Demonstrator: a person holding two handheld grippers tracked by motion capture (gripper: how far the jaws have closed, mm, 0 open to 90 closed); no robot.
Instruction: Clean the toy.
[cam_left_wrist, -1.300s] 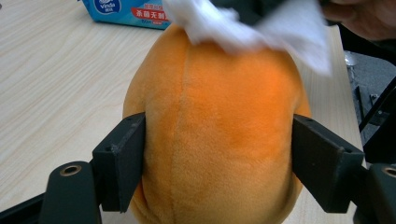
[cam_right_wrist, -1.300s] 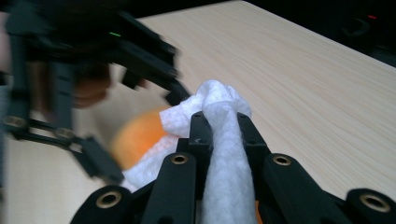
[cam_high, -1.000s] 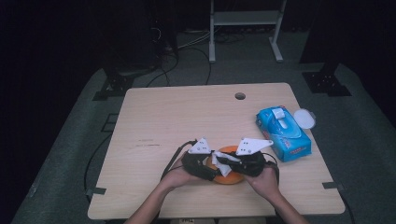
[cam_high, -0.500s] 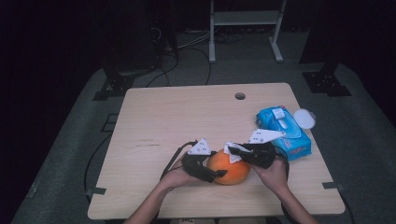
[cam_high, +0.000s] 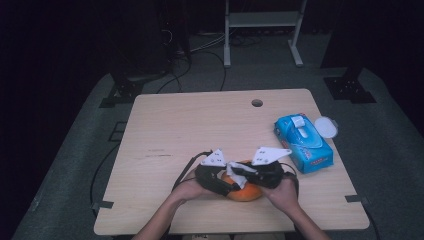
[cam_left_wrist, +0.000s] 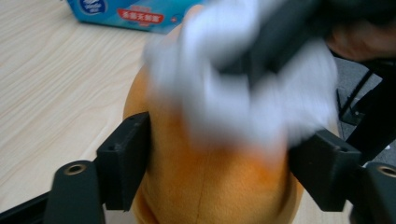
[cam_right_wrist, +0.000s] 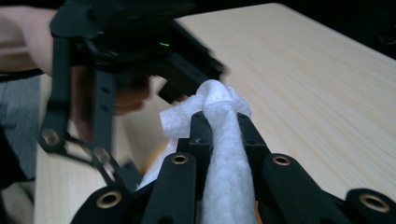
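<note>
Though half hidden by both grippers, the orange toy sits near the surface's front edge, clamped by the left gripper, whose jaws just tightened; the right gripper pinches a blurred white wipe upon it.

One orange plush toy, one white tissue, apparently one wipes pack.

Left gripper and right gripper close together, jaws of both clamped.

Dark lab: bare table, floor cables.
</note>
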